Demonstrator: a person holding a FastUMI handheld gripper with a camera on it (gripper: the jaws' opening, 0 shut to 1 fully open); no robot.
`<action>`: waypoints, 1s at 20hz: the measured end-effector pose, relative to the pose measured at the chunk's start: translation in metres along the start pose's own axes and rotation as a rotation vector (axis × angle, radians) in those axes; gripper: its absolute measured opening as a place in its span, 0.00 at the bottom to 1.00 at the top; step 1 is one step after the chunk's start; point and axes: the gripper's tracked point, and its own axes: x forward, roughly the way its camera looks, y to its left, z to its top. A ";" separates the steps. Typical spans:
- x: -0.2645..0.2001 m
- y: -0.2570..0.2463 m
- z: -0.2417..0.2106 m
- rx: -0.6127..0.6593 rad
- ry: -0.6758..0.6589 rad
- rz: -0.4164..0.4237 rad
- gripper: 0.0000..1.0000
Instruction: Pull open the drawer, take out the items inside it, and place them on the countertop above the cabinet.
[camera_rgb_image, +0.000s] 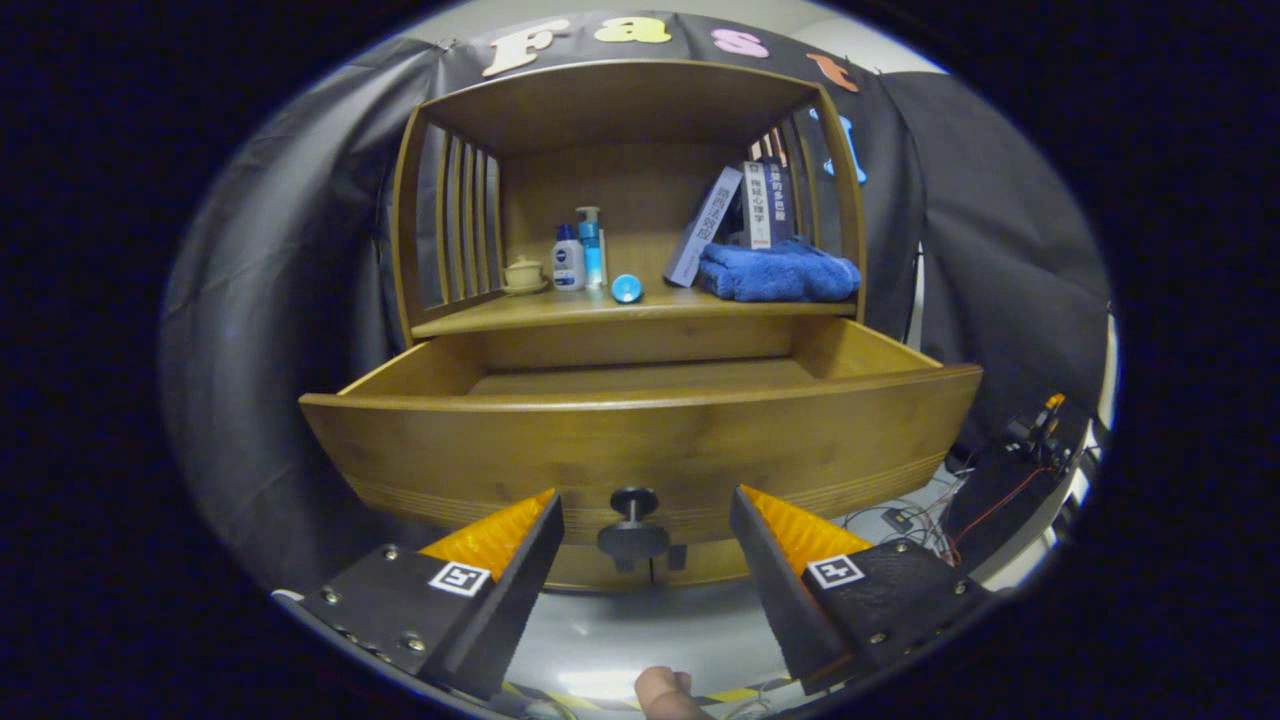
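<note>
Drawer (640, 440) is standing pulled out, nothing showing inside; gripper (645, 530) jaws are gaping wide, empty, flanking the knob (633, 528) at twelve o'clock, apparently just releasing it.

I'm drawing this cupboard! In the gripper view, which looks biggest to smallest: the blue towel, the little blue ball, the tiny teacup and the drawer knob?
1. Blue towel
2. Drawer knob, though it sits close to the camera, between the open gripper fingers, so it looks bigger than it is
3. Teacup
4. Blue ball

Countertop (560, 312) carries cup (524, 273), two bottles (568, 258), blue ball (626, 288), leaning books (705, 228) — and folded towel (778, 273).
</note>
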 end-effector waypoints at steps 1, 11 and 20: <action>0.006 0.002 -0.002 0.009 0.002 0.005 0.99; 0.052 0.021 -0.001 -0.063 -0.012 0.003 0.99; 0.104 0.020 0.027 -0.043 -0.080 0.033 0.99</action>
